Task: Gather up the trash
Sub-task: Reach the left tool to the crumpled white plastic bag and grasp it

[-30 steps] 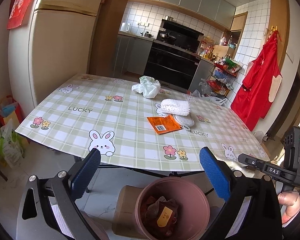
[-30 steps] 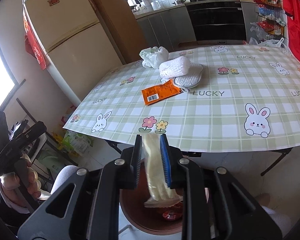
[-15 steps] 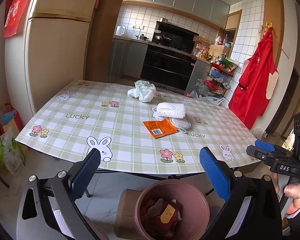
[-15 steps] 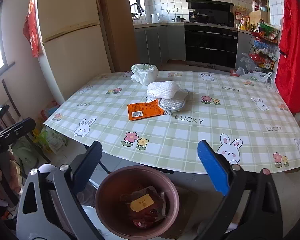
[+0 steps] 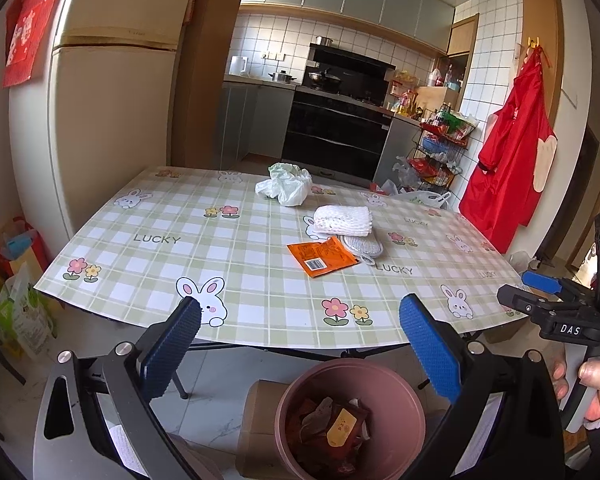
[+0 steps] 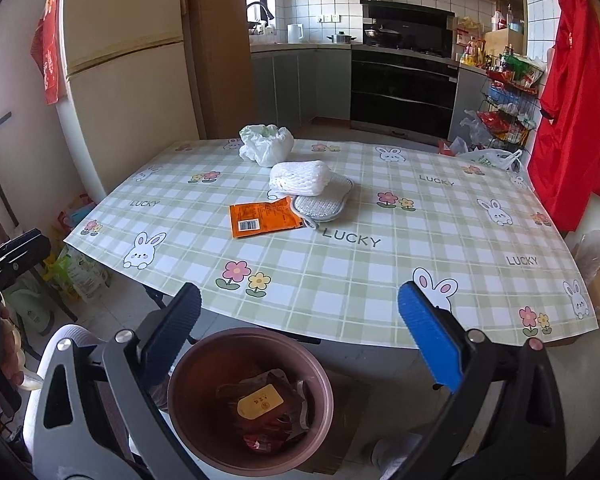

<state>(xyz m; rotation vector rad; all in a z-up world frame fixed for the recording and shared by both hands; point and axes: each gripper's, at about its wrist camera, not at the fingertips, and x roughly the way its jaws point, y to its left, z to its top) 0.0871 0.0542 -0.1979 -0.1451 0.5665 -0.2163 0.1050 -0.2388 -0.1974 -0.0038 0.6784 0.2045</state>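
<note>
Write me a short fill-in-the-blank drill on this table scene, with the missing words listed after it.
1. The orange wrapper lies on the table with its ___ printed side facing up.
2. The white mesh bundle rests partly on top of the grey ___.
3. The pink bin stands on the ___, below the table's near edge.
4. The right gripper is ___, with nothing between its fingers.

Missing words: barcode; scrubbing pad; floor; open
</note>
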